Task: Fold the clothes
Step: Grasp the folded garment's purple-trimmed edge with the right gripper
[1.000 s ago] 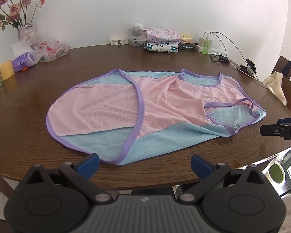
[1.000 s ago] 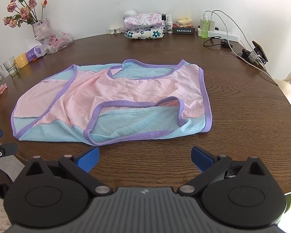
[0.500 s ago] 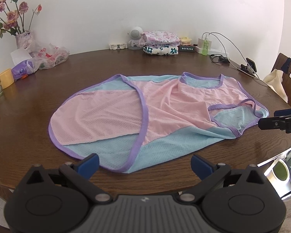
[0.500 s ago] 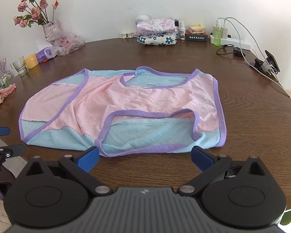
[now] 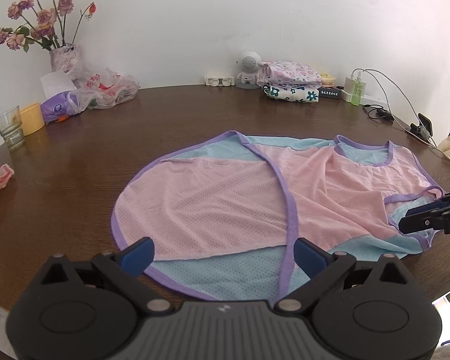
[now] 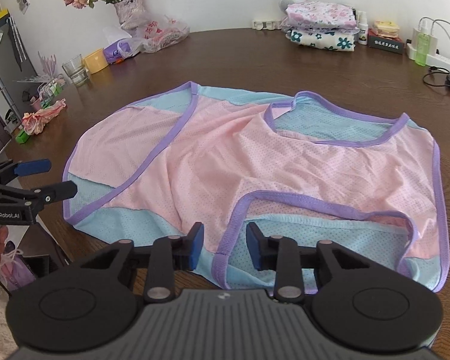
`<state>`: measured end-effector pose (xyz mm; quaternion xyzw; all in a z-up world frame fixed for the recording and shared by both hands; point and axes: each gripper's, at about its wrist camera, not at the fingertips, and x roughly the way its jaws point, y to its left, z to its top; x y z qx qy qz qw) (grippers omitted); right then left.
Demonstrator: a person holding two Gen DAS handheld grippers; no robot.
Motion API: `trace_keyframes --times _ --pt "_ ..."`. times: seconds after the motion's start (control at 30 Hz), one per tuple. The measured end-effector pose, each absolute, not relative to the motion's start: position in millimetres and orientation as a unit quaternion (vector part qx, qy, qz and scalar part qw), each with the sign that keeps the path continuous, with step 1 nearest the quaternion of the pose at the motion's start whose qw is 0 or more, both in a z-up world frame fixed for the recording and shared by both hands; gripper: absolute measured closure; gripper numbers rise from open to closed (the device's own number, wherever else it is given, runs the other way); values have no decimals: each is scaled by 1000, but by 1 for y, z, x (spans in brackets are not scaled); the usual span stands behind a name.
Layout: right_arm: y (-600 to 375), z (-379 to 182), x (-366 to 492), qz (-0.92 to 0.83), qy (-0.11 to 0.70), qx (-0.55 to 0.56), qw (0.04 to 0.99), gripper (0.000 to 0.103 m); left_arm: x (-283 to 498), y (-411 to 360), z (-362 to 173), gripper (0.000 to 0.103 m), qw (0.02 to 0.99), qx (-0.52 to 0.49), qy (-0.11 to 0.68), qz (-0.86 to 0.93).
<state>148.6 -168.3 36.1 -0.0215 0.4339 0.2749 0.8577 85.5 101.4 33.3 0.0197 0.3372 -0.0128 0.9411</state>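
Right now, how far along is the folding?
Done: two folded garments are stacked by the wall. In hand: the pink and blue top lies flat, unfolded; the right gripper is closing over its purple armhole trim, and the left gripper is closing over the hem end. Left: every fold of this top.

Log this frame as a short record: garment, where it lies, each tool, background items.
garment: pink and blue mesh top with purple trim, spread flat
surface: round wooden table
left tool: closing, over the near hem
right tool: closing, purple armhole edge between its pads, not yet pinched
background: folded clothes, flower vase, glass
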Motion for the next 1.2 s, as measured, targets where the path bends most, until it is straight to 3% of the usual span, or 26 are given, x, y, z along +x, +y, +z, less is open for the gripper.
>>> trace_keyframes --times 0.1,0.2,0.33,0.77,0.9,1.03,1.13,1.2 --pt "-161 34 150 271 449 -41 851 73 95 102 29 20 939 33 342 -14" --pt "-158 30 155 268 463 -54 843 87 102 104 23 20 936 35 350 -24" --pt "-158 29 158 271 466 -52 841 96 110 106 12 20 929 36 368 -27" --pt "-187 33 171 218 453 -51 863 97 107 110 2 17 927 20 375 -15" --pt "-198 42 174 230 436 -11 870 87 106 110 3 16 926 18 376 -11" --pt "-196 51 184 208 408 -68 886 83 106 110 2 15 926 18 376 -11" --pt "-187 44 194 219 414 -107 877 62 106 110 2 14 926 17 377 -9" --pt "-181 41 198 227 410 -128 874 61 107 109 2 13 926 16 377 -8"
